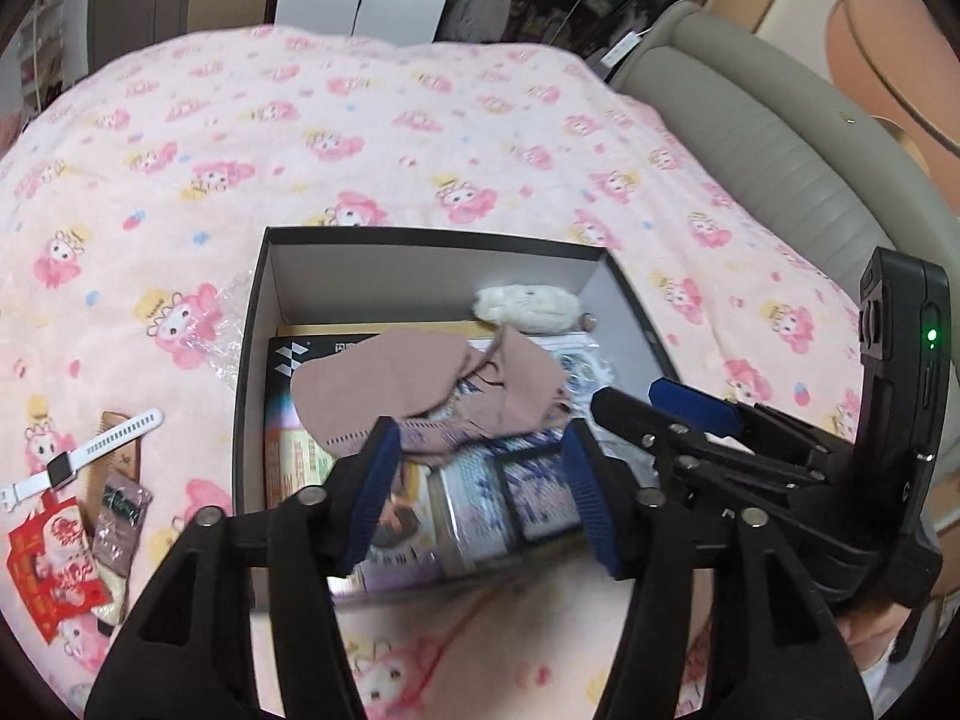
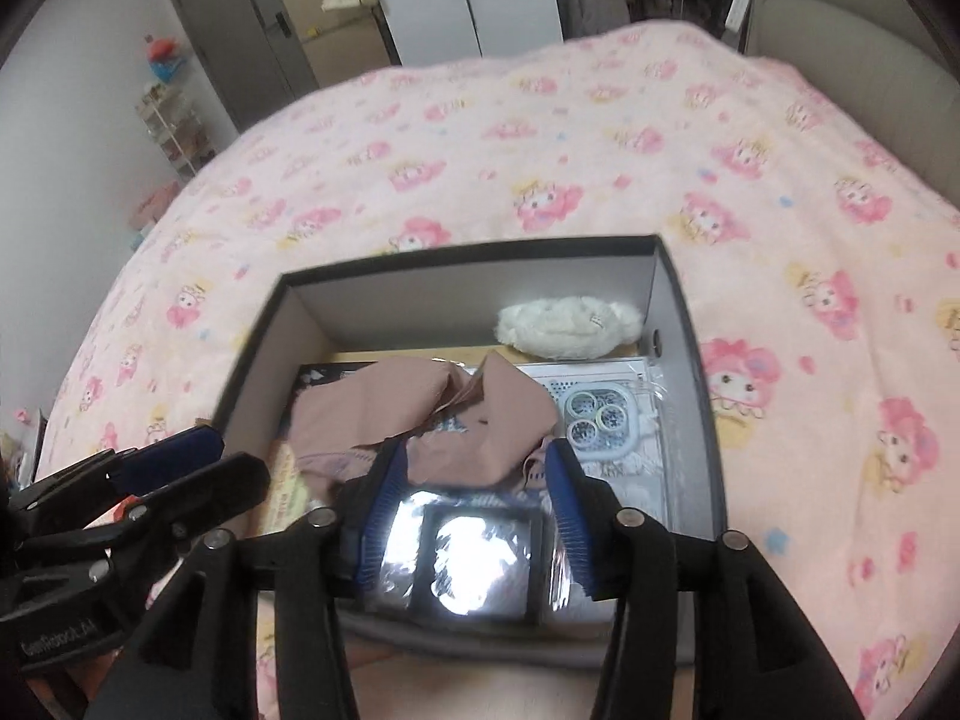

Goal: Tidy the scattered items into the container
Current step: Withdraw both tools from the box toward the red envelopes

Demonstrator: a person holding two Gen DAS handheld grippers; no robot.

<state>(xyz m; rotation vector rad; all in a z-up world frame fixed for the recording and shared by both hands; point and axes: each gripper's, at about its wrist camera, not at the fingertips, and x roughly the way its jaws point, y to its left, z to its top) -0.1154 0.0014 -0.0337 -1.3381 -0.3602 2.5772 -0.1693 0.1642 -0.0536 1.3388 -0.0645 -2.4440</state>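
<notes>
A black cardboard box (image 1: 252,324) with pale inner walls sits on a bed covered by a fluffy pink cartoon-print blanket (image 1: 360,138). Inside lie crumpled mauve socks (image 1: 384,390), a white plush toy (image 2: 564,324) at the far right and flat printed packets. The left gripper (image 1: 480,468) and the right gripper (image 2: 474,504), both with ribbed blue pads, hover spread apart and empty above the socks. Left of the box lies a white smartwatch (image 1: 78,456).

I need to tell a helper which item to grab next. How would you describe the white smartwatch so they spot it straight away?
On the pink cartoon-print blanket, look left of the black box, outside it. The white smartwatch lies flat there across a wooden comb, above a red packet; it alone has a perforated white strap.
</notes>
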